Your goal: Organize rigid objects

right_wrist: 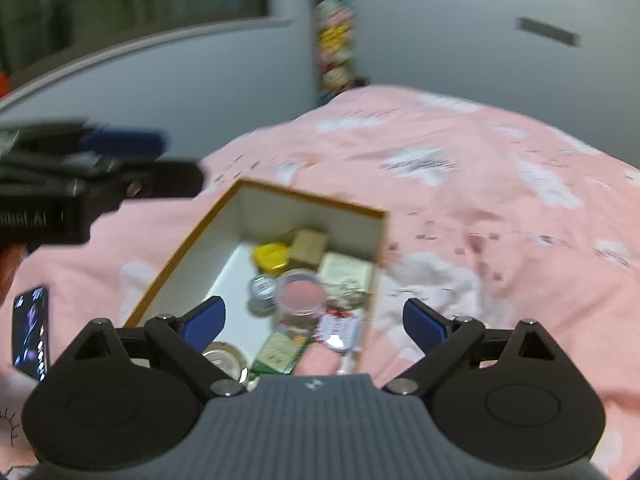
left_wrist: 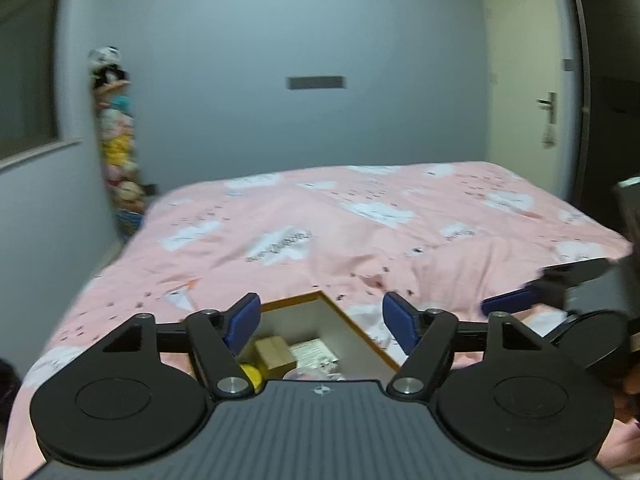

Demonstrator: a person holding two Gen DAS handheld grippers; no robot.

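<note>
A shallow box with a brown rim and white inside lies on the pink bed. It holds several small items: a yellow piece, a small cardboard carton, a pink-lidded clear jar, a silver tin and flat packets. My right gripper hangs open above the box's near end, nothing between its blue pads. My left gripper is open too, above the box corner, with the carton below it. Each view shows the other gripper blurred at its edge.
A phone with a lit screen lies on the bedcover left of the box. The pink cloud-print cover stretches far beyond. A stack of plush toys stands in the room's corner; a door is at the right.
</note>
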